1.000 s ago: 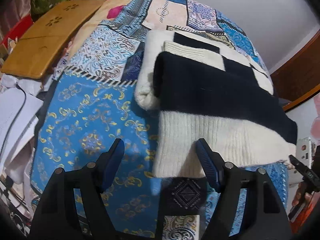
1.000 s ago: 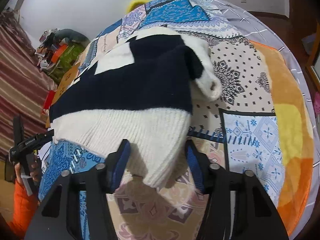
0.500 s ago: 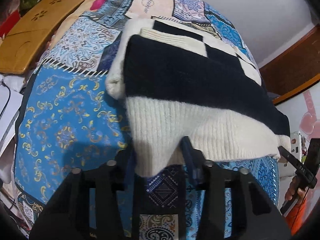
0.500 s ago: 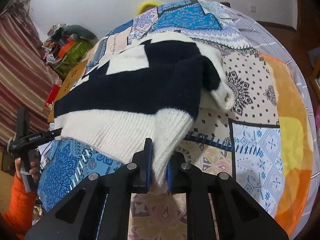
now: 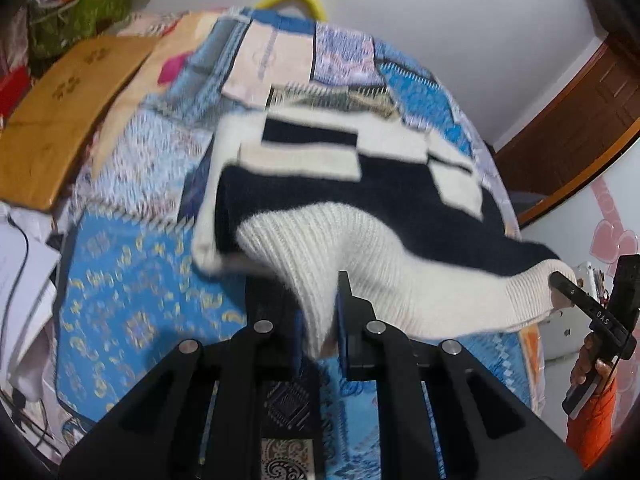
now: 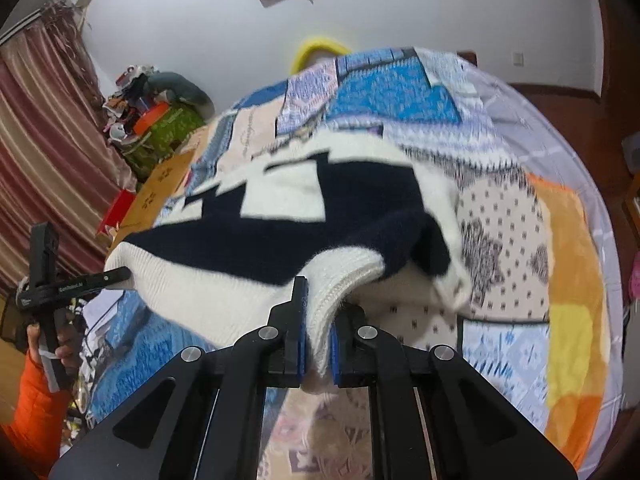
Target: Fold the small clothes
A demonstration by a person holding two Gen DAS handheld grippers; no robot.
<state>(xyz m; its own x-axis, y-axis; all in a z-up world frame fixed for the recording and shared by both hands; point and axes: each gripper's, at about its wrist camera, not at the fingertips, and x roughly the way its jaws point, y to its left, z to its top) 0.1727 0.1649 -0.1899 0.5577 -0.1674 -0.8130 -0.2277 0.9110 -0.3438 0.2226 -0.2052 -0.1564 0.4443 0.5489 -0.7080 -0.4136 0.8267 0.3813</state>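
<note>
A cream and navy knit sweater (image 5: 360,200) lies partly folded on a patchwork quilt (image 5: 140,280). My left gripper (image 5: 318,320) is shut on the cream ribbed hem at its near left corner and holds it raised off the quilt. My right gripper (image 6: 318,336) is shut on the same hem at the near right corner, also raised. The sweater (image 6: 320,208) sags between the two grips. Each gripper shows in the other's view, the right one (image 5: 572,292) and the left one (image 6: 116,276), pinching the hem's ends.
A wooden board (image 5: 60,112) lies at the bed's left edge beside papers (image 5: 24,272). A green bag (image 6: 168,128) and clutter stand by a striped curtain (image 6: 44,160). A wooden door (image 5: 580,120) is to the right. A yellow object (image 6: 320,48) sits beyond the bed.
Both grippers closed on the hem's corners and lifted the near edge up off the quilt. The sweater's front now hangs raised between them.
</note>
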